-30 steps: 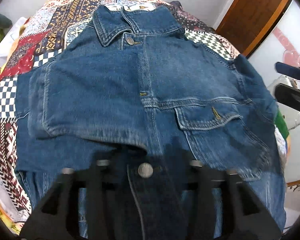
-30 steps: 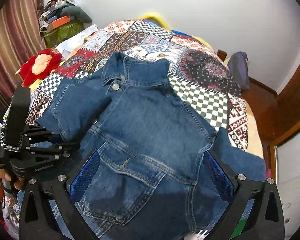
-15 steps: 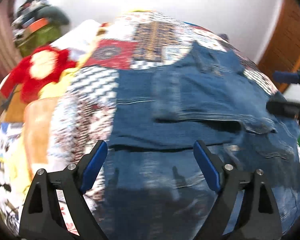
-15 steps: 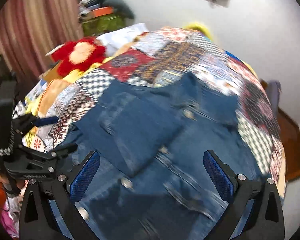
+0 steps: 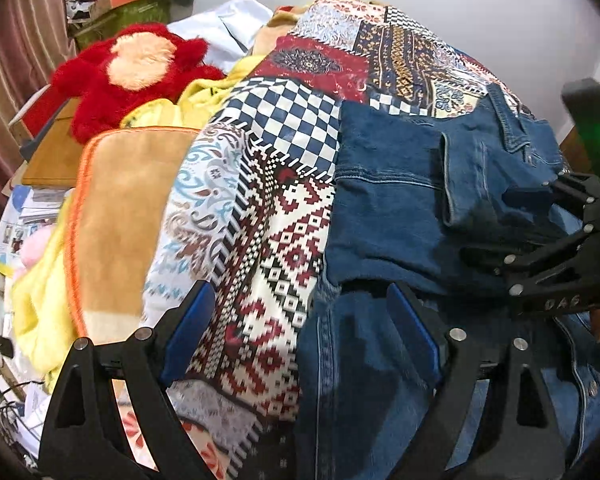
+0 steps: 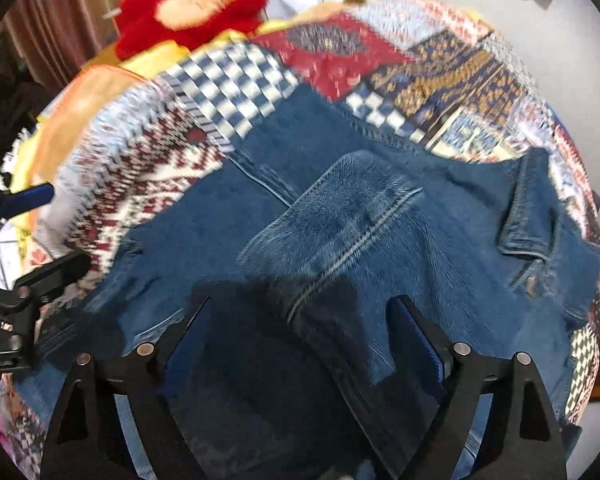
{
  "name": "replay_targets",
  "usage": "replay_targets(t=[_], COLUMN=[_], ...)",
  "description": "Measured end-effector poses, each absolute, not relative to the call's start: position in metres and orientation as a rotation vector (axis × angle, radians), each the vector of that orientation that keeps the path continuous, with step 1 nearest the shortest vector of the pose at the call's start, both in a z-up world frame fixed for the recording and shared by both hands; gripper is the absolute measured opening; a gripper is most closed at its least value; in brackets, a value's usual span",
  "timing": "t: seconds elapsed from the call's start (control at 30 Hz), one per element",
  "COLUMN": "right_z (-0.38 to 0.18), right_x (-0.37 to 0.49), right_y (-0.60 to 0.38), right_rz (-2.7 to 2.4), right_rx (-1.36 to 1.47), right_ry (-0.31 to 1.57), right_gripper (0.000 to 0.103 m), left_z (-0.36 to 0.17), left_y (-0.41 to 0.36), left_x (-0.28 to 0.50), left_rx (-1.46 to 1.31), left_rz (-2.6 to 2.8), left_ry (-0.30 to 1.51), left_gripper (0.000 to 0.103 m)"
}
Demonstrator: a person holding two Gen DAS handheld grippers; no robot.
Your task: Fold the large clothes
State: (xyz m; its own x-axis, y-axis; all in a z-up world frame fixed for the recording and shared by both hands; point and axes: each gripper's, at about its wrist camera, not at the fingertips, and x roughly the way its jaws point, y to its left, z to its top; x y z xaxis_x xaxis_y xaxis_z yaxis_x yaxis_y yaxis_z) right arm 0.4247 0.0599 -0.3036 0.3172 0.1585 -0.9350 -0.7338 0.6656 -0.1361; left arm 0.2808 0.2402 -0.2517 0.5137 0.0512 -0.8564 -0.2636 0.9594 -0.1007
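A blue denim jacket [image 5: 396,204] lies front up on the patchwork quilt [image 5: 284,216], one sleeve [image 6: 340,216] folded across its chest. My left gripper [image 5: 300,336] hangs open over the jacket's left edge, one pad above the quilt and the other above denim. The right gripper [image 6: 300,344] is low over the folded sleeve and the jacket front [image 6: 204,232]. Its jaws are closing with denim beneath them, and the pads do not press on it. Each gripper shows at the edge of the other's view: the right gripper [image 5: 540,264] and the left gripper [image 6: 24,280].
A red plush toy [image 5: 128,76] and a tan blanket with an orange edge [image 5: 116,216] lie left of the quilt, with yellow cloth [image 5: 40,312] and papers [image 5: 24,216] below them. A curtain [image 5: 4,80] hangs at the far left; a white wall [image 5: 460,8] stands behind the bed.
Both grippers have swung left across the jacket. The left one opened off the jacket front and now sits at its left edge. The right one dropped closer over the folded sleeve.
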Motion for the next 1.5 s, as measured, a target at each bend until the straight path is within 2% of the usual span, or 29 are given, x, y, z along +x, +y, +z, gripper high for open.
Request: replay_targets(t=[0.1,0.17,0.3,0.37,0.47,0.7,1.07,1.33,1.5], right_z=[-0.314,-0.316,-0.316,-0.312,-0.302,-0.255,-0.187,-0.2,-0.23], right_x=[0.428,0.425,0.423,0.424,0.427,0.425,0.422,0.411,0.401], right_y=[0.063,0.064,0.06,0.056,0.049,0.009,-0.127,-0.212,-0.247], right_rz=[0.642,0.625,0.622,0.633,0.657,0.654,0.519,0.456,0.436], right_rx=[-0.655,-0.692,-0.695,-0.65,-0.567,-0.388,-0.131,-0.017,0.042], right_ry=[1.057,1.008,0.965,0.961,0.968,0.921,0.83,0.87,0.934], right_gripper=[0.083,0.059,0.04,0.024,0.016,0.014,0.014,0.014,0.014], left_z=[-0.267,-0.275,-0.297,-0.306,-0.311,-0.306,-0.213,-0.171,-0.183], left_y=[0.245,0.246,0.241,0.239,0.232,0.225,0.174,0.105,0.072], left_x=[0.299,0.309,0.325,0.328,0.326,0.329,0.328,0.325,0.327], left_rx=[-0.258,-0.273,-0.297,-0.301,-0.261,-0.215,-0.072,0.049,0.091], left_rz=[0.178,0.169,0.147,0.137,0.147,0.168,0.122,0.03,-0.007], left_ry=[1.04,1.057,1.097,1.122,1.123,1.137,0.957,0.866,0.898], left_gripper=[0.088,0.088,0.088,0.088,0.089,0.089,0.089,0.089,0.089])
